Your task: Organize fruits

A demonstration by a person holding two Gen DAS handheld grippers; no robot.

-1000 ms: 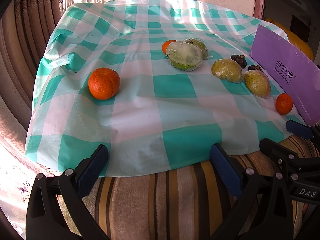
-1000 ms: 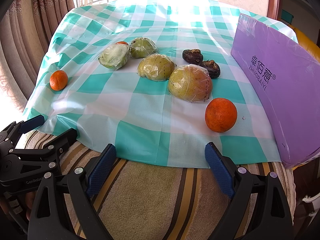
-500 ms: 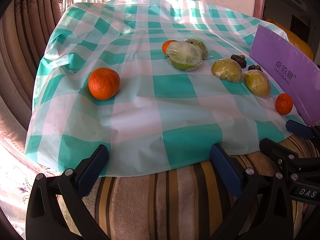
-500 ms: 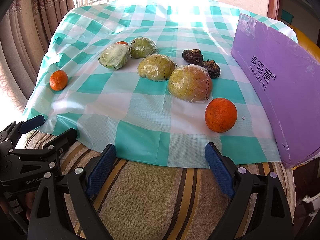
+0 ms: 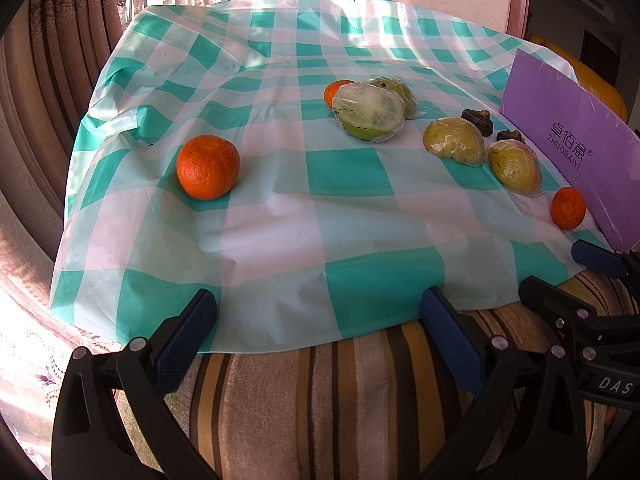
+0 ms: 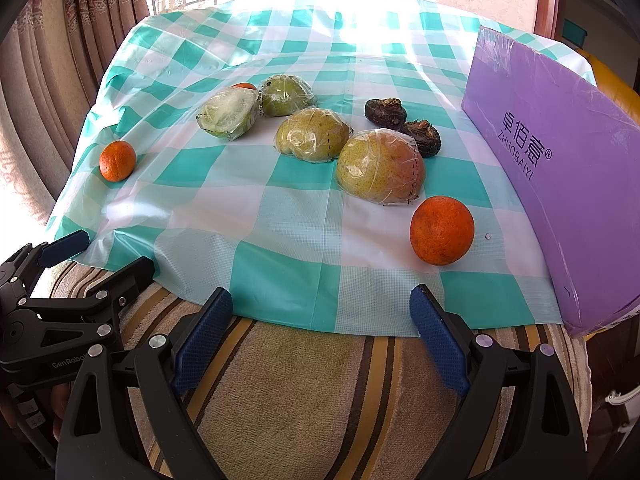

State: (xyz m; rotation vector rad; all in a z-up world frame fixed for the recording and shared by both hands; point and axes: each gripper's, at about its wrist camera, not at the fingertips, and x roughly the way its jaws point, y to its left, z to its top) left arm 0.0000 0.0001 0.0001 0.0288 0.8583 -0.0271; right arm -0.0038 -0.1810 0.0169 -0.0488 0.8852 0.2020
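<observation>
Left wrist view: my left gripper sits low at the near edge, jaws wide apart w/ nothing between them, blue pads over the striped cushion just short of the cloth's hem. Teal-and-white checked cloth covers the surface. One orange sits alone on the left, well apart from the rest. Mid-back there's a cut green fruit in plastic wrap, touching a second wrapped green fruit behind it, w/ a small orange peeking out at its left. Further right: two wrapped yellow-green pears and, side by side, two dark shriveled fruits behind them. Another orange lies near the purple box at the right edge. I can see part of the right gripper at the far right, also open.

Right wrist view: my right gripper is open too, pads spread, empty, hanging over the cushion at the cloth's near hem. Closest fruit is the orange on the right, near the box but not touching it. Behind it the bigger wrapped pear, the other pear just beside it, and the dark fruits tucked between pear and box. Cut green fruit and its wrapped neighbour touch each other further back; the small orange barely shows behind them. The lone orange is far left. Left gripper shows at the lower left, open.
</observation>
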